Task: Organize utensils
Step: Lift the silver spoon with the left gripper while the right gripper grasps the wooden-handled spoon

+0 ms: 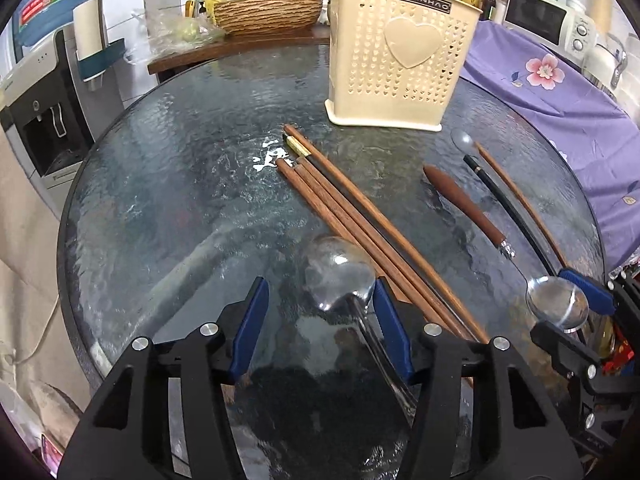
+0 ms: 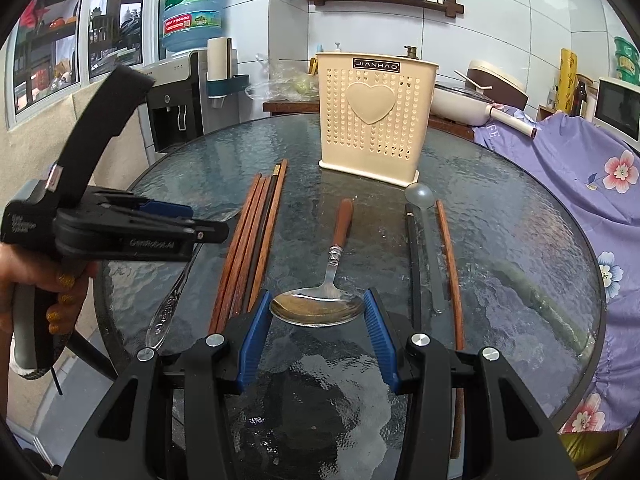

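Observation:
A cream perforated utensil holder (image 1: 400, 60) (image 2: 374, 116) stands at the far side of the round glass table (image 1: 180, 184) (image 2: 500, 216). My left gripper (image 1: 320, 300) is open, its fingers either side of a steel spoon (image 1: 340, 276) whose embossed handle shows in the right wrist view (image 2: 172, 296). My right gripper (image 2: 318, 312) is open around the bowl of a wooden-handled spoon (image 2: 320, 308) (image 1: 560, 304). Several wooden chopsticks (image 1: 352, 220) (image 2: 252, 248) lie between the spoons. A grey spoon (image 2: 420, 200), a black chopstick (image 2: 414, 256) and a brown chopstick (image 2: 448, 248) lie right of them.
A water dispenser (image 2: 176, 92) stands left of the table. A purple floral cloth (image 2: 580, 184) covers furniture on the right, with a microwave (image 1: 548, 20) behind. A wooden counter with a basin (image 1: 268, 12) lies behind the holder.

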A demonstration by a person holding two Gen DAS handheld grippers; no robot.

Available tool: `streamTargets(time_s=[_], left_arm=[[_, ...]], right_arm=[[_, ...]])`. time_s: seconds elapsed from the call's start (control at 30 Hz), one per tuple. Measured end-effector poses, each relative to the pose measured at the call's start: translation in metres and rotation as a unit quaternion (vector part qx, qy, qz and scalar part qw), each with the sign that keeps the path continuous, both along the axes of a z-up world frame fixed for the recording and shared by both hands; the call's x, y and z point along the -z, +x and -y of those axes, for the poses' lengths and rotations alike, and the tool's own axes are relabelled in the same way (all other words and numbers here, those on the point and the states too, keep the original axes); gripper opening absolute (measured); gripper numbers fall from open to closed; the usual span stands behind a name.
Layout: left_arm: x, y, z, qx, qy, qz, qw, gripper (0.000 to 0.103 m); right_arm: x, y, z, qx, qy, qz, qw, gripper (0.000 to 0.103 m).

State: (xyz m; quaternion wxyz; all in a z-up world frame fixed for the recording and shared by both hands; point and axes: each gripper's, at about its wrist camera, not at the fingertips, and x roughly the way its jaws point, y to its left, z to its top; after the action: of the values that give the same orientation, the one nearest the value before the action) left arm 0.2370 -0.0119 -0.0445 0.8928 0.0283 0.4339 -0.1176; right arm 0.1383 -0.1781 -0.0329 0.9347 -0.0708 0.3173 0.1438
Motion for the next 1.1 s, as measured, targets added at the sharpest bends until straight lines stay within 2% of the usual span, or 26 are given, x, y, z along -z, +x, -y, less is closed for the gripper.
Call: streamTargets(time_s=[0.2, 0.27, 0.3, 0.7, 0.83, 1.0, 1.03, 1.07, 1.1], left_arm=[[-0.002, 0.016, 0.002, 0.012, -0.011, -0.019, 0.9997, 0.052], [-0.003, 0.02, 0.002, 0.015, -0.015, -0.024, 0.9995, 0.04], [-0.004, 0.021, 0.002, 0.021, -0.024, -0.029, 0.9991, 0.039], [-0.005, 0.022, -0.004, 0.014, -0.047, -0.025, 0.9985, 0.033], [-0.012, 0.017, -0.008, 0.012, -0.036, -0.005, 0.9993, 0.022], [-0.014, 0.016, -0.014, 0.008, -0.034, 0.002, 0.9994, 0.017], [-0.016, 0.014, -0.016, 0.005, -0.029, 0.009, 0.9995, 0.014], [-0.017, 0.014, -0.018, 0.001, -0.025, 0.014, 0.9996, 0.005], [-0.018, 0.014, -0.02, -0.003, -0.023, 0.015, 0.9996, 0.002]], right_arm=[[-0.002, 0.003, 0.001, -0.001, 0.002, 0.0, 1.0, 0.046], [-0.003, 0.003, 0.001, -0.001, 0.002, 0.001, 1.0, 0.046], [-0.003, 0.003, 0.002, -0.001, 0.001, 0.002, 1.0, 0.046], [-0.005, 0.003, 0.002, -0.001, 0.001, 0.003, 1.0, 0.046], [-0.008, 0.005, 0.003, -0.003, 0.0, 0.007, 1.0, 0.046], [-0.013, 0.007, 0.005, -0.005, 0.008, 0.007, 1.0, 0.046], [-0.014, 0.007, 0.006, -0.004, 0.008, 0.009, 1.0, 0.046], [-0.015, 0.007, 0.006, -0.003, 0.007, 0.011, 1.0, 0.046], [-0.015, 0.008, 0.006, -0.003, 0.006, 0.012, 1.0, 0.046]])
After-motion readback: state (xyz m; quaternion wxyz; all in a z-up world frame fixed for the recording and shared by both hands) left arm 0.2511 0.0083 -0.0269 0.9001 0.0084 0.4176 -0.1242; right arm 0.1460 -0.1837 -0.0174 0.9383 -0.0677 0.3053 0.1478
